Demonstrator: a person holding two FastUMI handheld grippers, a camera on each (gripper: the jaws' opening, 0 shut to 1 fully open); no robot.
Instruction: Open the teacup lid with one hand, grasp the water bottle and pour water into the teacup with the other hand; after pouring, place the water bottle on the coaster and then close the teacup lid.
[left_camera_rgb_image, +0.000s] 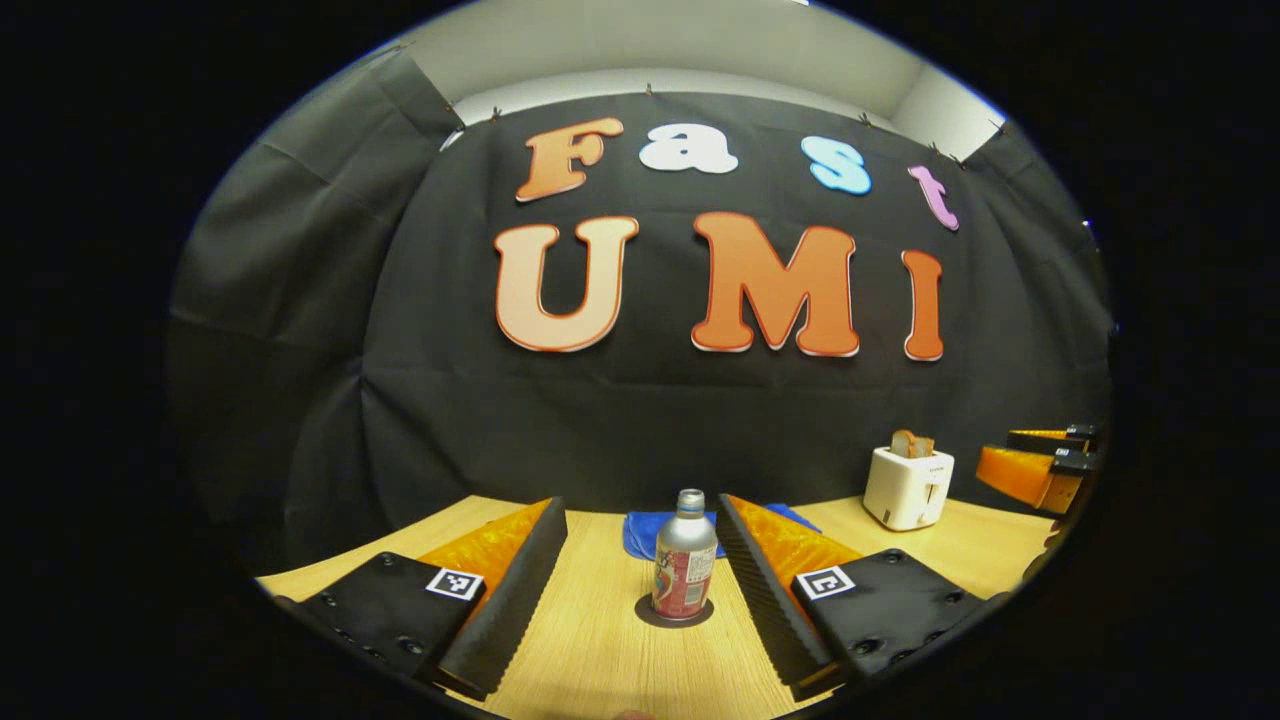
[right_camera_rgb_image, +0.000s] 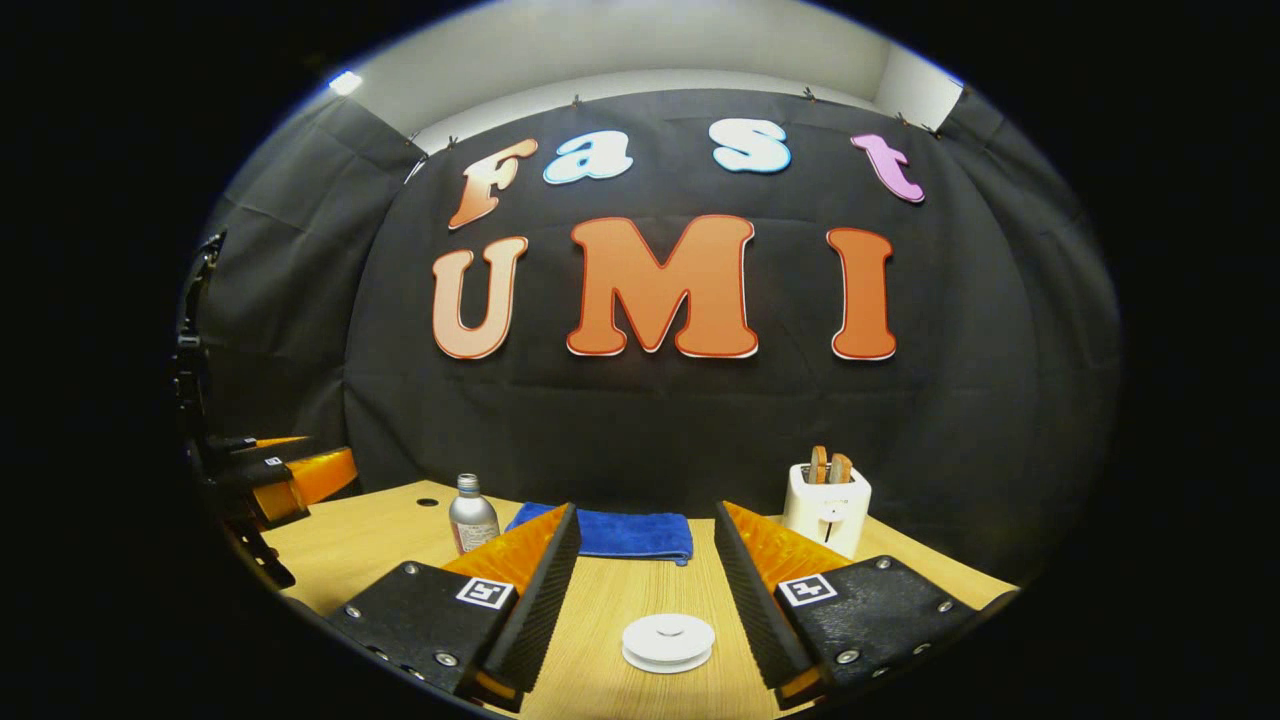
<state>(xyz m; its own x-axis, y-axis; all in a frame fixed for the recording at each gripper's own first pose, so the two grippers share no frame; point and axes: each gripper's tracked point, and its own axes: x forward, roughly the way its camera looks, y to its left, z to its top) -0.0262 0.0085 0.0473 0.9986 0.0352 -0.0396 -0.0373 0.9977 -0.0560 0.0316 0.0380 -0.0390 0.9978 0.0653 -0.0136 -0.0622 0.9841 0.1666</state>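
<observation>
A silver water bottle (left_camera_rgb_image: 685, 560) with a red label stands upright on a dark round coaster (left_camera_rgb_image: 675, 613), ahead of and between the fingers of my left gripper (left_camera_rgb_image: 638, 500), which is open and holds nothing. In the right gripper view a white teacup (right_camera_rgb_image: 668, 642) with its lid on sits on the table, low between the fingers of my right gripper (right_camera_rgb_image: 647, 507), also open and apart from it. The bottle (right_camera_rgb_image: 472, 517) stands farther off at the left there, its base hidden behind my finger.
A folded blue cloth (right_camera_rgb_image: 620, 533) lies at the back of the wooden table (right_camera_rgb_image: 600, 610). A white toaster (right_camera_rgb_image: 825, 508) with bread slices stands at the back right. The other gripper (right_camera_rgb_image: 285, 475) hovers at the table's left edge.
</observation>
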